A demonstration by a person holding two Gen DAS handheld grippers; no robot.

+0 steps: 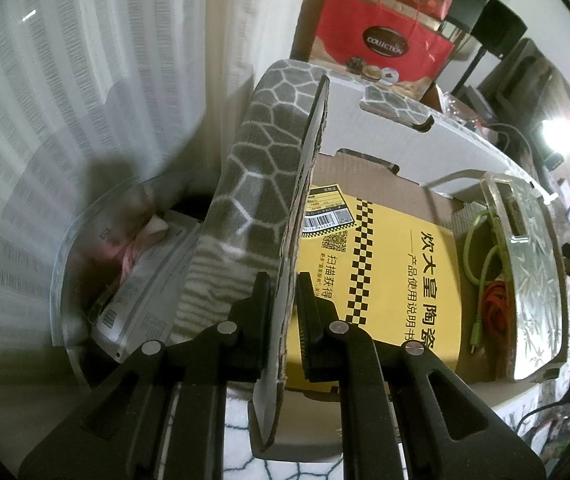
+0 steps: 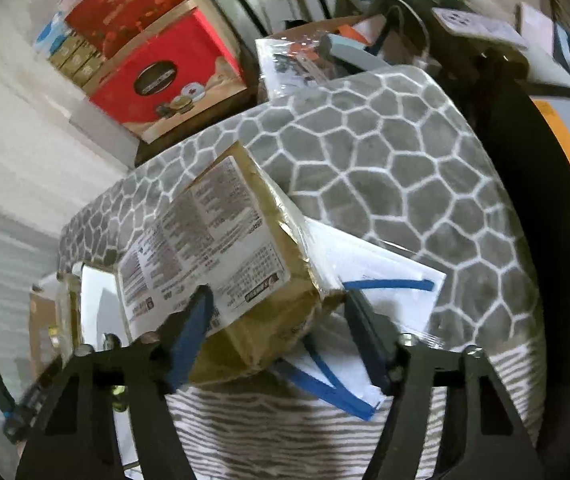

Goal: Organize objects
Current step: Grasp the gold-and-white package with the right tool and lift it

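The left gripper (image 1: 283, 312) pinches the raised flap (image 1: 309, 184) of a cardboard box (image 1: 525, 396) and holds it upright; the fingers are pressed onto the board from both sides. The box stands on a grey patterned mat (image 1: 261, 132). Already inside the box: a yellow manual (image 1: 385, 272), a green cable (image 1: 481, 256), an orange cable (image 1: 497, 308) and a clear patterned case (image 1: 533, 264). To the left of the flap, outside the box, a clear tub (image 1: 65, 264) holds papers (image 1: 145, 280).

The right gripper (image 2: 281, 324) straddles a gold packet (image 2: 213, 256) with a white printed label. The packet lies on the mat (image 2: 385, 160), partly over a white envelope (image 2: 373, 276) with blue stripes. The fingers are spread at a middle width, one on each side of the packet; the left finger (image 2: 189, 332) is at or against the packet's edge, the right finger (image 2: 369, 340) appears just clear of it. Whether the pads already press cannot be told. No earlier picture shows the jaw motion, so none is stated.

Progress, as a judgement: the task is partly done. Several items are packed, and the box is held open. The packet is not yet secured or lifted, and the envelope lies loose on the mat. Remaining steps likely include closing on the packet, moving it into the box, then handling the envelope.
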